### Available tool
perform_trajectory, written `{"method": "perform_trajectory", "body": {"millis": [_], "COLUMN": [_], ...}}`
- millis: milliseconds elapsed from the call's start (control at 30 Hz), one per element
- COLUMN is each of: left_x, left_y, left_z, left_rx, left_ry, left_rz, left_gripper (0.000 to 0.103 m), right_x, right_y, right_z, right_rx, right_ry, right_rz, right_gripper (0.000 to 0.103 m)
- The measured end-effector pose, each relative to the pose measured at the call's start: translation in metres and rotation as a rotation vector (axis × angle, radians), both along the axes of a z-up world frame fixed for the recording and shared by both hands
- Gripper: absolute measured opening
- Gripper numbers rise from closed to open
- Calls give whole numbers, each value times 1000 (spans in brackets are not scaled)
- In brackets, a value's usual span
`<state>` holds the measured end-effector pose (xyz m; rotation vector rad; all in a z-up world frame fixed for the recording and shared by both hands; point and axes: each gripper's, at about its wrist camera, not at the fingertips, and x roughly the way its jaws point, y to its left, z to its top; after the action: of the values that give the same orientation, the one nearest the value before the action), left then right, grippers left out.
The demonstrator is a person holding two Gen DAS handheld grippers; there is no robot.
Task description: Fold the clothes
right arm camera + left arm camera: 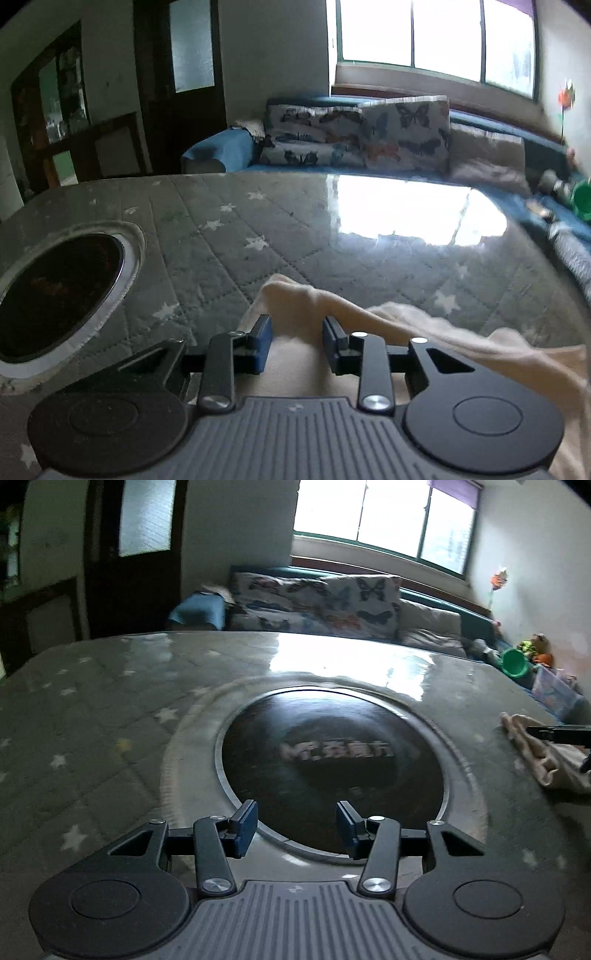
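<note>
A cream garment (406,325) lies rumpled on the grey star-patterned table cover (295,236), at the near right. My right gripper (297,328) is low over it, jaws partly apart. A raised fold of the cloth runs between the blue pads (263,341), and I see no pad pressing on it. In the left wrist view the same garment (543,753) shows at the right edge, with a dark finger of the right gripper (561,734) over it. My left gripper (297,814) is open and holds nothing, above the dark round plate (332,760) set in the table.
The round plate (55,291) with its metal rim lies left of the garment. A blue sofa with butterfly cushions (314,602) stands behind the table under a bright window. Toys and a green bowl (515,662) sit at the far right. A dark door (177,92) is at the back left.
</note>
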<state>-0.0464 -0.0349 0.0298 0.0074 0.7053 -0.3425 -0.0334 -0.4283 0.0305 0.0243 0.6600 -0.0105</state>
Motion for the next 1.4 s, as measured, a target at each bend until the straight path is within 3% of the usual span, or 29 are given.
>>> {"method": "perform_trajectory", "body": {"millis": [167,300,467,600,800,1200,1400], "left_x": [-6,-8,-10,-11,-4,8,13], "left_y": [23,35,45,54,68,75,74], "left_z": [-6,-9,-12,-15,-22,-25,-26], "left_rx": [-19,-25,18,57,71,55,63], "left_ry": [-4,-5,-31,-47,-54,-55,-46], "left_rz": [74,139,203,247,291,309,301], "left_gripper": [52,56,66,67,74,91,100], "right_x": [-22,-29,-20,-4,10,31,38], "right_y": [32,66,101,118,133,141,144], "right_z": [23,29,15,-1,-20,-25,-28], "right_rx": [-66,-27,11,33,23,-12,-21], "right_ry": [-122,-152,-108,-47,8,40,48], "right_rz": [61,173,260,277,263,234,225], "right_gripper": [36,53,66,69,76,103,103]}}
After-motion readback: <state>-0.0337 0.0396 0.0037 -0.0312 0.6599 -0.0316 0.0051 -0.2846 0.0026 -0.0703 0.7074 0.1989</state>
